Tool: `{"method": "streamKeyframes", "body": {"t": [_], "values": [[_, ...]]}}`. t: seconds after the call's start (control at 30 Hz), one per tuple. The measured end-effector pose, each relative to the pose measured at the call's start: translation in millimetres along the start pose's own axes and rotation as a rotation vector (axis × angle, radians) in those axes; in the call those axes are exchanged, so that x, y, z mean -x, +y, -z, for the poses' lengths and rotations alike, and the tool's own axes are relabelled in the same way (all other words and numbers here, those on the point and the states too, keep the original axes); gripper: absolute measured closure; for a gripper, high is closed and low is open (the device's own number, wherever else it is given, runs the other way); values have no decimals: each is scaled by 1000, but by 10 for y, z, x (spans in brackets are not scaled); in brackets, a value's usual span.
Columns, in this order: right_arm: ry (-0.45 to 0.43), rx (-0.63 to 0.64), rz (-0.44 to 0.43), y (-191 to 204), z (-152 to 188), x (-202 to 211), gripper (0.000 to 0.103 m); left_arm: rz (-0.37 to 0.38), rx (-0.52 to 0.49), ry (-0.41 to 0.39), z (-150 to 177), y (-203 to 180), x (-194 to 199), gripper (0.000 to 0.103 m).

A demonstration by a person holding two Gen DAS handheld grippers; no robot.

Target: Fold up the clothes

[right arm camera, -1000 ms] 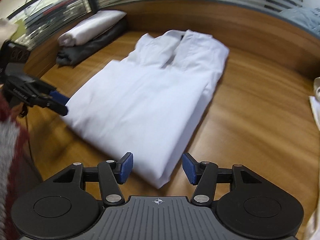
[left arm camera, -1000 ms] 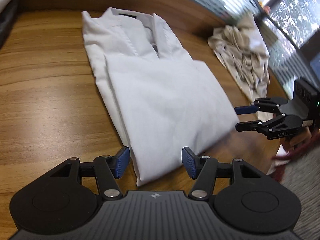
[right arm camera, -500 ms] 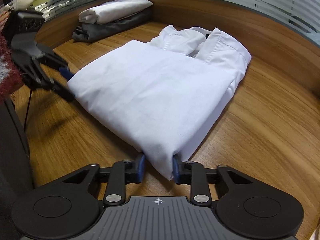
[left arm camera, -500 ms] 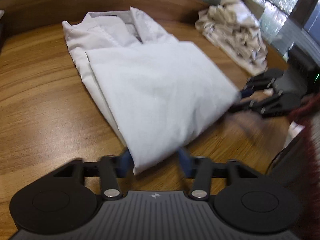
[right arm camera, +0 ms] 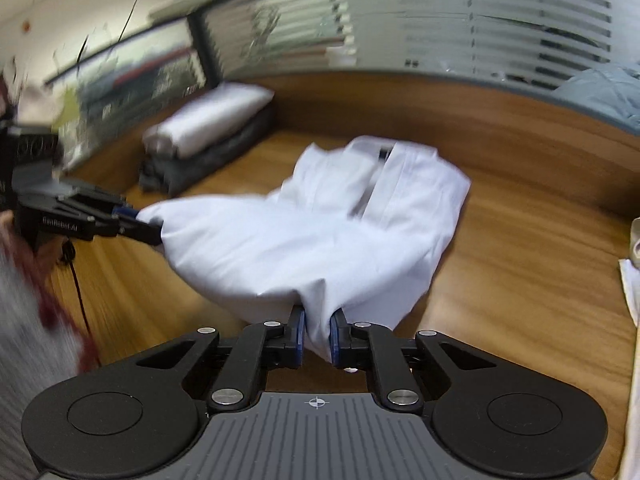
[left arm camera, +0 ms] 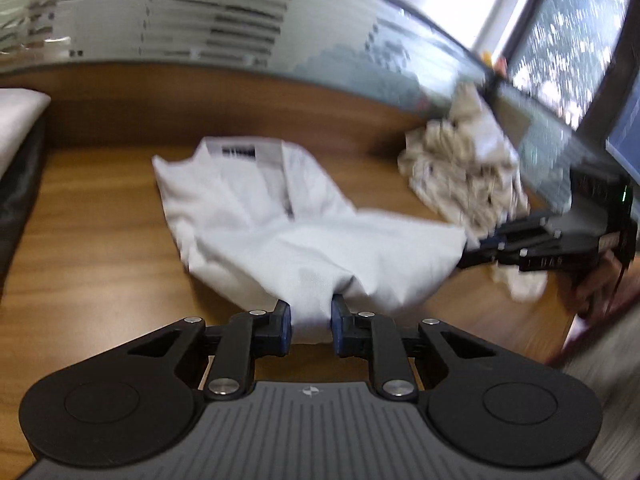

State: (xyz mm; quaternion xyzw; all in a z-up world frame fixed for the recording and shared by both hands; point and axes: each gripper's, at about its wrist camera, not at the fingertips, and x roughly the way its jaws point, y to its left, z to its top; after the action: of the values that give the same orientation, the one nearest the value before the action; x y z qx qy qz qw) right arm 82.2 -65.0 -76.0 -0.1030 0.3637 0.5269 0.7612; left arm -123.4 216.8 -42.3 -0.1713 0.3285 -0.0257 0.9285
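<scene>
A wooden tabletop runs below frosted glass partitions. The left hand-held gripper and right hand-held gripper each clamp a near corner of the white shirt, lifting its front edge.

Left gripper has its blue-padded fingers pinched on white fabric. Right gripper is pinched likewise, level with it, pointing inward.

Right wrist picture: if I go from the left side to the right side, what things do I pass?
The other tongs (left) pinching the white shirt → stack of folded clothes → white shirt, its near corner in the right tongs → pale cloth at the right edge.
</scene>
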Motion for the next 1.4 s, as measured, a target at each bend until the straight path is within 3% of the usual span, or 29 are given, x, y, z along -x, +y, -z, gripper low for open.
{"method": "streamKeyframes", "body": {"t": [0.2, 0.47, 0.77, 1.07, 1.17, 1.33, 1.37, 1.4], "values": [[-67, -127, -13, -289, -511, 22, 88, 11, 139, -87, -587, 191, -66, 81], [-114, -242, 19, -823, -1238, -406, 88, -50, 265, -176, -1285, 578, -541, 81], [-88, -316, 77, -1450, -1854, -1297, 87, -163, 412, -176, -1748, 1152, -1407, 81], [15, -323, 144, -1829, -1921, -2236, 86, -302, 474, -76, -1795, 1505, -2235, 81], [41, -295, 169, -1833, -1858, -2403, 81, -331, 469, -59, -1767, 1529, -2390, 75], [20, -230, 201, -1716, -1858, -2265, 78, -303, 513, -100, -1797, 1507, -2311, 68], [10, -215, 207, -1675, -1865, -2182, 75, -302, 511, -114, -1811, 1468, -2251, 64], [0, -200, 212, -1635, -1873, -2100, 66, -305, 497, -127, -1827, 1409, -2183, 61]]}}
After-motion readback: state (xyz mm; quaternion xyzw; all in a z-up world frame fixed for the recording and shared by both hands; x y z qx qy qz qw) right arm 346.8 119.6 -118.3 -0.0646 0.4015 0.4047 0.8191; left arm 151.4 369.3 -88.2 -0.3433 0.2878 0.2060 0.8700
